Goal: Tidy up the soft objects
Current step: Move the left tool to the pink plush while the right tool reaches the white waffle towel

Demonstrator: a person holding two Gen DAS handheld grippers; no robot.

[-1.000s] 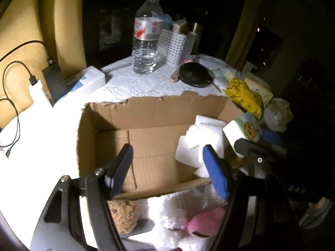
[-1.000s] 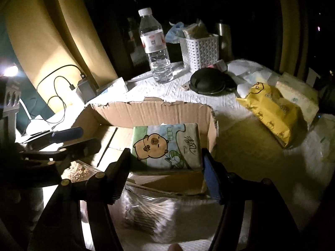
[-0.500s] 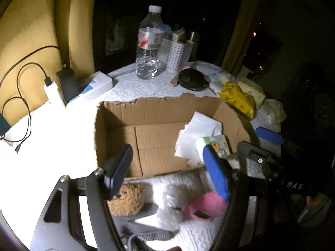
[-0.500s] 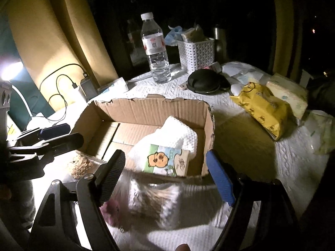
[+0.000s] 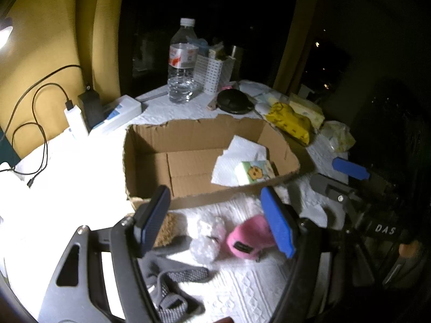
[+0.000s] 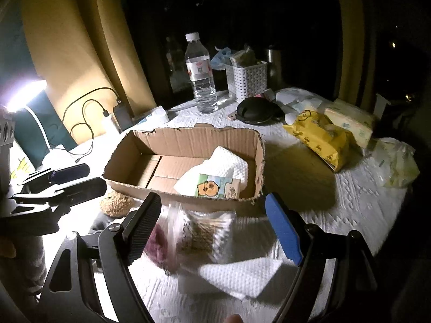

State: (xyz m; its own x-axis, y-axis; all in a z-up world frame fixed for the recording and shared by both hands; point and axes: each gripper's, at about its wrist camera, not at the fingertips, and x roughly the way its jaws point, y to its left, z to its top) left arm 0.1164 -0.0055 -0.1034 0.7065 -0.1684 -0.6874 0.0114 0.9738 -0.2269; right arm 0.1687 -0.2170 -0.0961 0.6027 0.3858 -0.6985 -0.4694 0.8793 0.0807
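both of my grippers were empty. the left gripper (image 5: pixel 215 220) hung with its jaws apart over the white textured cloth (image 5: pixel 242 290), nothing pinched between the pads. the right gripper (image 6: pixel 212 226) stood with its jaws spread wide, likewise gripping nothing.

the cardboard box (image 5: pixel 150 145) sat open on the cloth in front of both tools. inside it, toward its right end, lay a tissue pack (image 6: pixel 215 187) printed with a cartoon bear, resting against a folded white paper towel (image 6: pixel 229 164). the rest of the box floor was bare cardboard.

outside the box, just before its near wall, i saw a brown fuzzy plush (image 6: pixel 117 203), a pink soft item (image 5: pixel 247 239) and a clear crinkled plastic wad (image 5: pixel 207 239). a grey mesh strap (image 5: pixel 172 282) lay nearer me. from the right wrist view a clear bag of cotton swabs (image 6: pixel 204 234) lay between the jaws on the cloth, blurred, with another white paper towel (image 6: pixel 239 277) beside it.

further back stood a water bottle (image 6: pixel 200 80), a white perforated basket (image 6: pixel 246 80) and a black round case (image 6: pixel 256 110). a yellow wipes pack (image 6: pixel 320 137) lay to the right of the box, well apart from it.
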